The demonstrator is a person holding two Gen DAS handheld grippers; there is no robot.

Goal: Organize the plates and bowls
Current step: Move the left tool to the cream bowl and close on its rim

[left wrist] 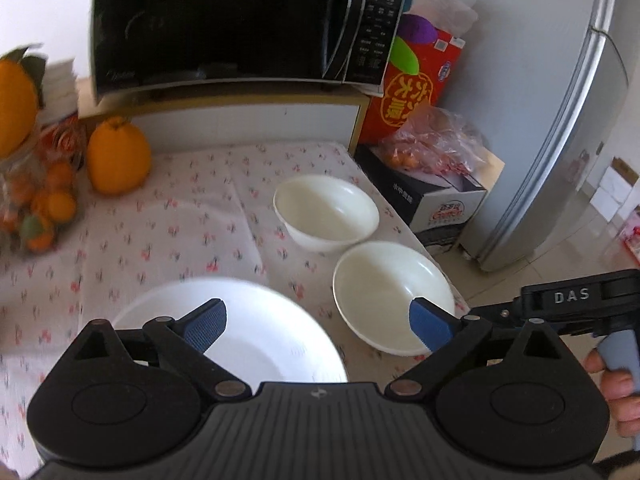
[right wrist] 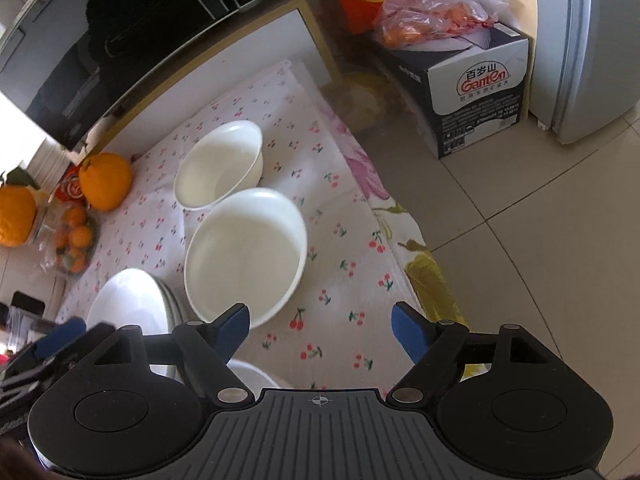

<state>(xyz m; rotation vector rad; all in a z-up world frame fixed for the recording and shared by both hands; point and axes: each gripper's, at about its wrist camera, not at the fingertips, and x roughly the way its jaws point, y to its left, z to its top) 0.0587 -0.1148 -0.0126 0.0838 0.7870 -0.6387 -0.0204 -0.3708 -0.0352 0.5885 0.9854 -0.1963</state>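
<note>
- My left gripper (left wrist: 318, 322) stands wide, nothing between its blue pads; it hangs over the near edge of the cherry-print tablecloth (left wrist: 168, 216).
- My right gripper (right wrist: 320, 330) is spread wide too, empty, with only cloth showing in the gap.
- From the left wrist, the white plate (left wrist: 256, 332) lies just under my left finger, near bowl (left wrist: 384, 284) sits beside it to the right, and far bowl (left wrist: 326, 210) stands just behind that one. My right pad overlaps the near bowl's rim in the picture; I cannot tell whether it touches.
- The right wrist shows what the left does not: the plate (right wrist: 128, 300) is the top of a stack, with further rims peeking out at its right edge. Here the near bowl (right wrist: 246, 252) and far bowl (right wrist: 220, 164) look to be touching or almost so.
- Only the left view shows the whole microwave (left wrist: 240, 20) front on its shelf, and my hand (left wrist: 616, 384) on the right tool's handle.
- Both views show the big orange (left wrist: 118, 156) at the back left, the bag of small fruit (right wrist: 432, 12) on the water box (right wrist: 476, 92), and the fridge (left wrist: 568, 120).
- The right view alone shows the floor tiles (right wrist: 540, 240) beside the table.
</note>
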